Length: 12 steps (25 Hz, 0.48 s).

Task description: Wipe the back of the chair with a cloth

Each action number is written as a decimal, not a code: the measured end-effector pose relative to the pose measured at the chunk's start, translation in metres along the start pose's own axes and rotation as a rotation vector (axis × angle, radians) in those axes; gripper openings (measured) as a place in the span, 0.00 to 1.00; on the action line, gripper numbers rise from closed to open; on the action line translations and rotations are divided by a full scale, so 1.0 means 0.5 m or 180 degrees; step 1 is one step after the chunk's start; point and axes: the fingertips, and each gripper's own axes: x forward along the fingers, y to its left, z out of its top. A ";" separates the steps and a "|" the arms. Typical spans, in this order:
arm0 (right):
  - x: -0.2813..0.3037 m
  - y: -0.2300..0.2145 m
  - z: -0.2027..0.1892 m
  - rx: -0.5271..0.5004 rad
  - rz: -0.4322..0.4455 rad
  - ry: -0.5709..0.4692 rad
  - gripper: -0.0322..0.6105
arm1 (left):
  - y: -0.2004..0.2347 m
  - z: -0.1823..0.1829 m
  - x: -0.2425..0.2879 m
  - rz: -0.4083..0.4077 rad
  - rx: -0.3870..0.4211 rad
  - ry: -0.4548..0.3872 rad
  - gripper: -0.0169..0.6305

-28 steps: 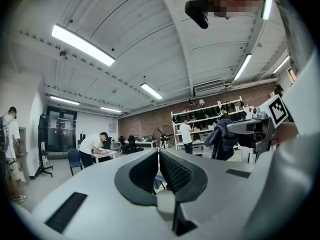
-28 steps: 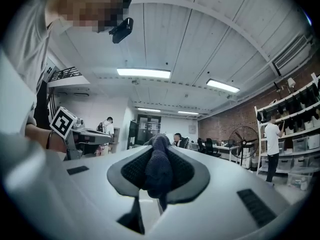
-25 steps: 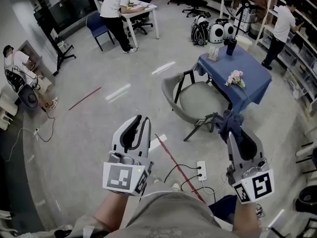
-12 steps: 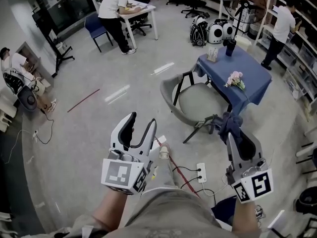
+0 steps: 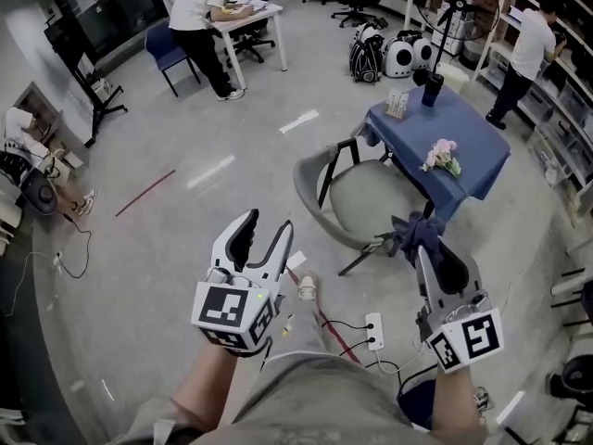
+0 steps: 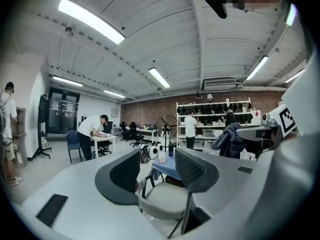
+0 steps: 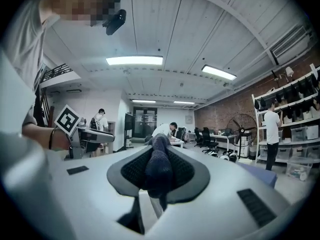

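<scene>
The grey chair (image 5: 345, 196) stands on the floor ahead of me, its curved back (image 5: 307, 185) toward my left and its seat toward the blue table. My left gripper (image 5: 267, 222) is open and holds nothing, short of the chair back. In the left gripper view the chair seat (image 6: 162, 203) shows between the spread fingers of this gripper (image 6: 157, 171). My right gripper (image 5: 422, 245) is shut on a dark blue cloth (image 5: 413, 229), which bunches out of its tip near the chair's front leg. In the right gripper view the cloth (image 7: 159, 170) is clamped between the pads.
A table with a blue cover (image 5: 466, 143) stands just behind the chair, with a pink flower bunch (image 5: 441, 154) and a dark cup (image 5: 431, 86) on it. A power strip (image 5: 374, 330) with cables and a red tape line lie on the floor by my feet. People work at a desk and at shelves further off.
The left jaws went from shut to wide open. Both grippers moved forward and lower toward the chair, the cloth still in the right one.
</scene>
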 end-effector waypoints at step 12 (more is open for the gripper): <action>0.355 -0.105 -0.120 0.0095 0.0079 0.0513 0.20 | 0.184 -0.129 0.334 -0.0181 -0.0315 0.0688 0.38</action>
